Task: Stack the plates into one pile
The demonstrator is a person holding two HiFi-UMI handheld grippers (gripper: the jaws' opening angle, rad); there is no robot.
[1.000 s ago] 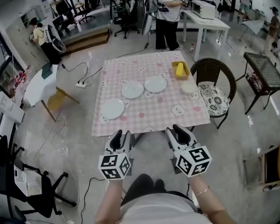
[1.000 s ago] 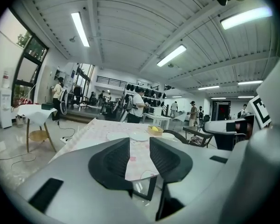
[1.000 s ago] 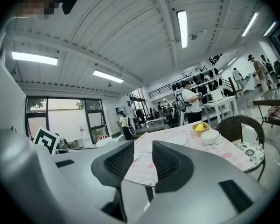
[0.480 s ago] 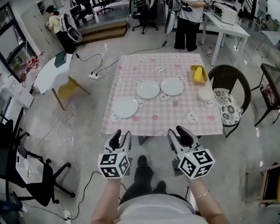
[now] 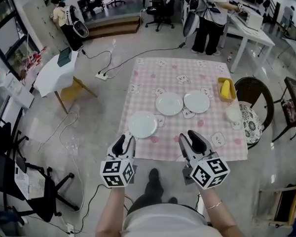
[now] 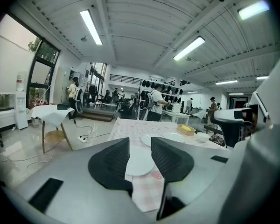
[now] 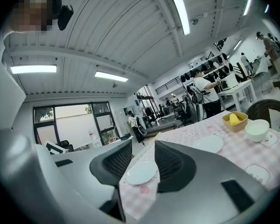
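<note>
Head view alone: I see the near plate (image 5: 143, 124), middle plate (image 5: 168, 103) and right plate (image 5: 197, 101) lying apart on the checked surface (image 5: 160, 147).
Plates: flat, face up; round, so no long axis.
Left gripper (image 5: 124, 143): jaws have just been opening, parted and empty; the near plate lies ahead, beyond the tips.
Right gripper (image 5: 190, 138): the same.

Table (image 5: 153, 78) edge open, plates (image 5: 168, 103) beyond, chair (image 5: 256, 89) right

Near plate (image 6: 139, 163): sides hidden behind left hand-held gripper (image 6: 140, 141).
Counter (image 5: 153, 73): front edge partly covered by right hand-held gripper (image 5: 190, 135).
Tray (image 5: 231, 97) contents: too small.
</note>
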